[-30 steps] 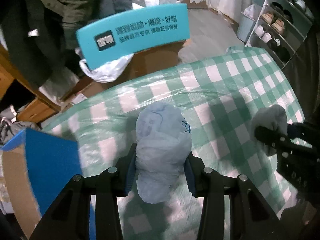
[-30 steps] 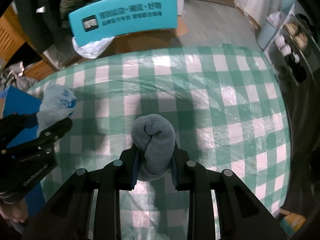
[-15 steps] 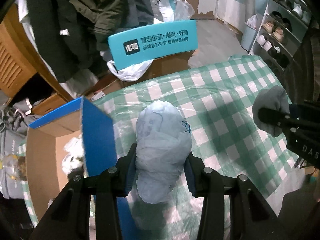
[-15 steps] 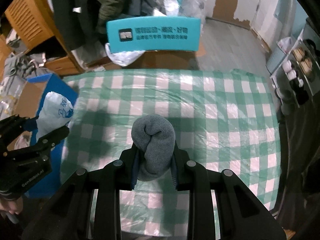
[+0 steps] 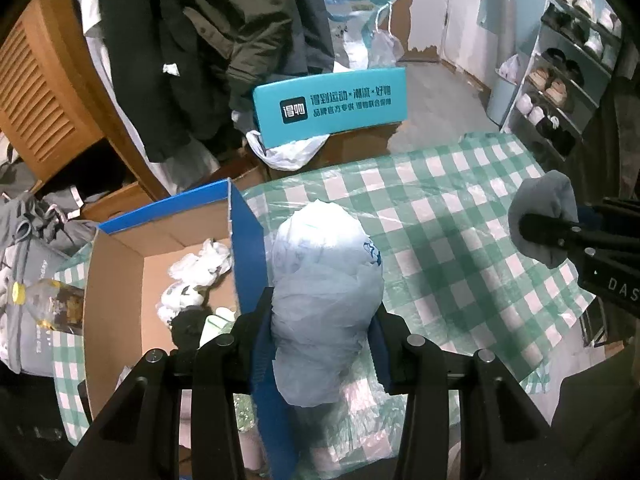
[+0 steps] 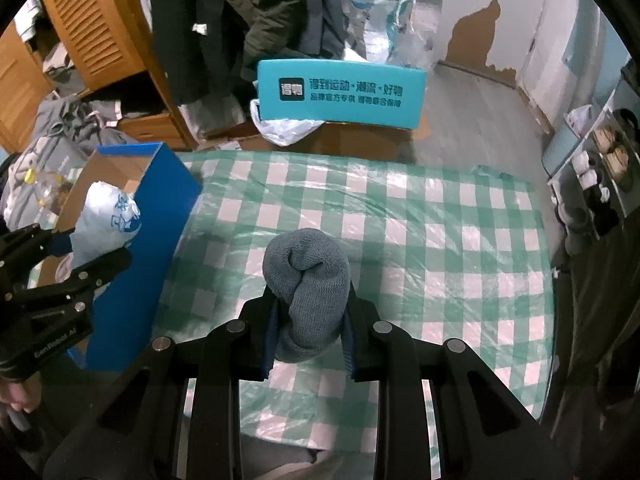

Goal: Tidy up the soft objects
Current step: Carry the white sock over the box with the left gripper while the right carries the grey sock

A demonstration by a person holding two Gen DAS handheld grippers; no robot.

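Plastic bag (image 5: 326,304), crinkly and wadded into a lump, is clamped in the left gripper (image 5: 320,344) above the box's (image 5: 116,280) blue wall. Rolled grey sock (image 6: 306,280), knit and squashy, is pinched in the right gripper (image 6: 308,340) over the checked tablecloth (image 6: 440,240). Suggest shifting left past the wall until the bag is fully over the cardboard opening, lowering, then releasing; soft stuff springs back.

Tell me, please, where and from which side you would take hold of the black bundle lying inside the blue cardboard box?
Come from straight above. The black bundle lies low in the blue cardboard box, near the blue wall and among white bundles, so a sideways approach looks blocked. Close across its rounded middle. Both claws are full now: the left claw holds the plastic bag, the right claw the grey sock roll.
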